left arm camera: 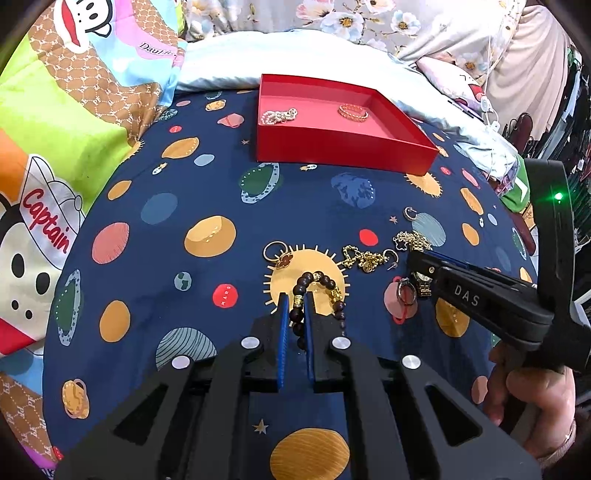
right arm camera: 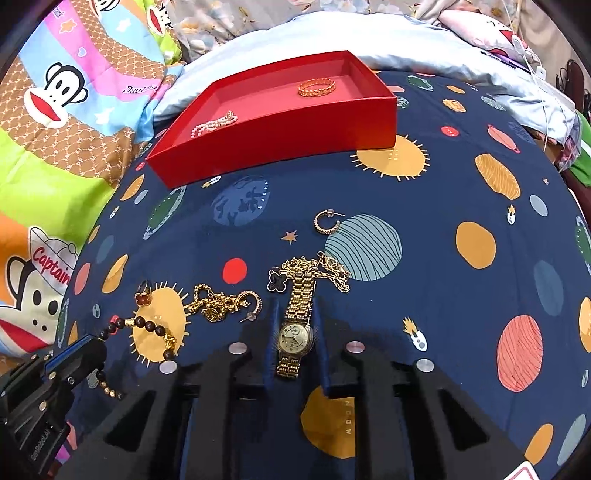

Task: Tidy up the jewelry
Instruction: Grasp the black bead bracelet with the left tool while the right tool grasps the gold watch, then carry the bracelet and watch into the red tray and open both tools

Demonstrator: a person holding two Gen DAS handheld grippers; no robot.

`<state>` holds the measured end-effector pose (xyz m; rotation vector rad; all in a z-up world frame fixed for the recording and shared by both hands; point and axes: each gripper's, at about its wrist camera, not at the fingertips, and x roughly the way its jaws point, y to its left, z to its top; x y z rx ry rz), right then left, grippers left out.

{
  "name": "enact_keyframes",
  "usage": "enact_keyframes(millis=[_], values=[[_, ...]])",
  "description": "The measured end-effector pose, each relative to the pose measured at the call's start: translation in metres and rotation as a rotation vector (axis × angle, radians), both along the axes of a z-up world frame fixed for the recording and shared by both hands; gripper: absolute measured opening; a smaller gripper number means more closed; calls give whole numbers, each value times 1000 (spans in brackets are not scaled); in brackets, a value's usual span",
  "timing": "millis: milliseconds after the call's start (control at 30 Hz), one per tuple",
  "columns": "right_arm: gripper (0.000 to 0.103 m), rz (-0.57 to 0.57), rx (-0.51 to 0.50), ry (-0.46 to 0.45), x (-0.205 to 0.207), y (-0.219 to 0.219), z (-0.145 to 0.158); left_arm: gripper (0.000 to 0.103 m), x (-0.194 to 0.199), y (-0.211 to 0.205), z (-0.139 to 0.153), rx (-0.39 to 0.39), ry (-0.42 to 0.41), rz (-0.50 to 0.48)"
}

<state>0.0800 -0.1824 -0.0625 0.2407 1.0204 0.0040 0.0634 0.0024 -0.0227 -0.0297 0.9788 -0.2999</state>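
A red tray [left arm camera: 343, 149] [right arm camera: 280, 136] sits at the far side of the bed and holds a pearl bracelet [left arm camera: 279, 115] [right arm camera: 214, 124] and a gold bangle [left arm camera: 354, 112] [right arm camera: 317, 87]. My left gripper [left arm camera: 296, 306] is shut on a dark bead bracelet [left arm camera: 319, 282] [right arm camera: 151, 326] lying on the sheet. My right gripper [right arm camera: 295, 314] [left arm camera: 417, 264] is shut on a gold watch [right arm camera: 295, 332] [left arm camera: 421, 280]. Loose on the sheet lie a gold chain [left arm camera: 364, 258] [right arm camera: 212, 304], a clover necklace [right arm camera: 314, 273], a ring [left arm camera: 277, 254] [right arm camera: 142, 291] and a hoop earring [right arm camera: 327, 221] [left arm camera: 409, 213].
The navy planet-print sheet [left arm camera: 184, 206] [right arm camera: 461, 288] covers the bed. A cartoon monkey quilt [left arm camera: 55, 129] [right arm camera: 55, 122] lies at the left. A pale pillow [left arm camera: 258, 51] [right arm camera: 332, 33] lies behind the tray. A small ring with red cord [left arm camera: 404, 295] lies by the watch.
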Motion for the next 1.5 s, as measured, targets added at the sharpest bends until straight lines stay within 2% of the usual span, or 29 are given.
enact_keyframes(millis=[200,367,800,1000,1200,1367,1500], values=[[11,-2,17,-26,-9,-4,11,7,0,2,2,-12,1,2],[11,-6,33,-76,-23,-9,36,7,-3,1,14,-30,-18,-11],[11,-9,29,-199,-39,-32,104,7,-2,-12,78,-97,-114,-91],[11,1,23,-267,-9,-46,133,7,31,-24,105,-127,-172,-117],[11,6,31,-302,50,-57,145,7,91,-44,119,-138,-240,-124],[11,18,55,-256,111,-62,127,7,150,-64,105,-168,-211,-132],[11,33,25,-189,144,-61,101,7,192,-75,71,-171,-127,-131]])
